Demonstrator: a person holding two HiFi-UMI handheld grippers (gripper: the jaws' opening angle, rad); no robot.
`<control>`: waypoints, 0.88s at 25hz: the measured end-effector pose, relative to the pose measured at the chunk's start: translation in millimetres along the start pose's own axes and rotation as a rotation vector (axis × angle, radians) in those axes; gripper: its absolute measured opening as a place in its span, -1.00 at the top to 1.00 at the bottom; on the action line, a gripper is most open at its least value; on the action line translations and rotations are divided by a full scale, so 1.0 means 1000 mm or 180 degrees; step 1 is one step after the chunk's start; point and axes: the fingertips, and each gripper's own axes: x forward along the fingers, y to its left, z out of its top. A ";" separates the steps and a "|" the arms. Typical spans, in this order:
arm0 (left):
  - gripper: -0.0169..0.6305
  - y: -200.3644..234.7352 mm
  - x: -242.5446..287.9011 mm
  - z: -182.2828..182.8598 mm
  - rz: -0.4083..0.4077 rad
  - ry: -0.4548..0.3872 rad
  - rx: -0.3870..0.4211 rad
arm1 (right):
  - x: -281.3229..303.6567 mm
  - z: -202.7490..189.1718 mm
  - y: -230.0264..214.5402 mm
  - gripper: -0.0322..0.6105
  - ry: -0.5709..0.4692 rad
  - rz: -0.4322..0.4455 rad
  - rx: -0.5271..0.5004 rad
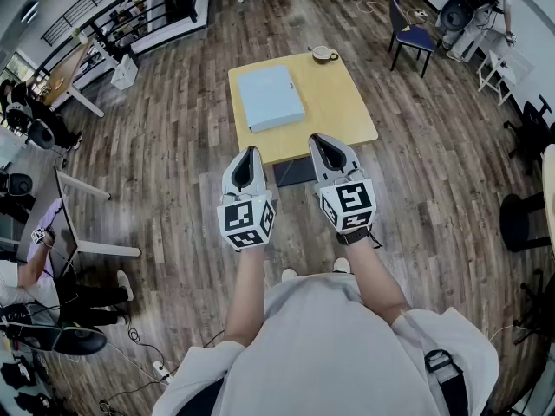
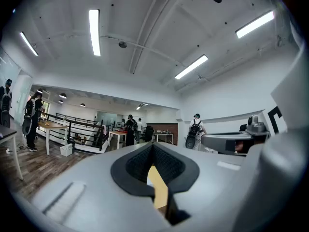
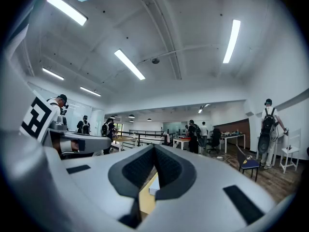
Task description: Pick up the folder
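A pale blue folder (image 1: 270, 96) lies flat on a small yellow-topped table (image 1: 347, 102) ahead of me. My left gripper (image 1: 251, 153) and right gripper (image 1: 320, 140) are held level side by side over the floor at the table's near edge, short of the folder. Both are shut with nothing between the jaws. In the left gripper view the tips of the left gripper (image 2: 153, 145) meet, with only a strip of the yellow table (image 2: 158, 186) showing below them. In the right gripper view, below the closed tips of the right gripper (image 3: 155, 148), a corner of the folder (image 3: 153, 187) shows on the table.
A cup on a saucer (image 1: 323, 54) stands at the table's far right corner. A blue chair (image 1: 408, 31) stands beyond the table to the right. Railings and desks (image 1: 130, 24) with people are at the left. Wood floor surrounds the table.
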 end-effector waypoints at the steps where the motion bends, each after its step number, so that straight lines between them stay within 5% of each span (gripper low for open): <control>1: 0.92 0.001 -0.001 0.000 -0.0006 -0.0010 0.0009 | 0.000 0.000 0.003 0.87 -0.0010 0.0003 -0.0008; 13: 0.92 0.030 -0.028 0.001 -0.0153 -0.0032 0.0071 | 0.023 -0.002 0.057 0.87 -0.0074 0.0069 0.0060; 22: 0.92 0.046 -0.029 -0.047 -0.0215 0.0210 -0.0257 | 0.027 -0.036 0.079 0.87 0.0098 0.0183 0.0191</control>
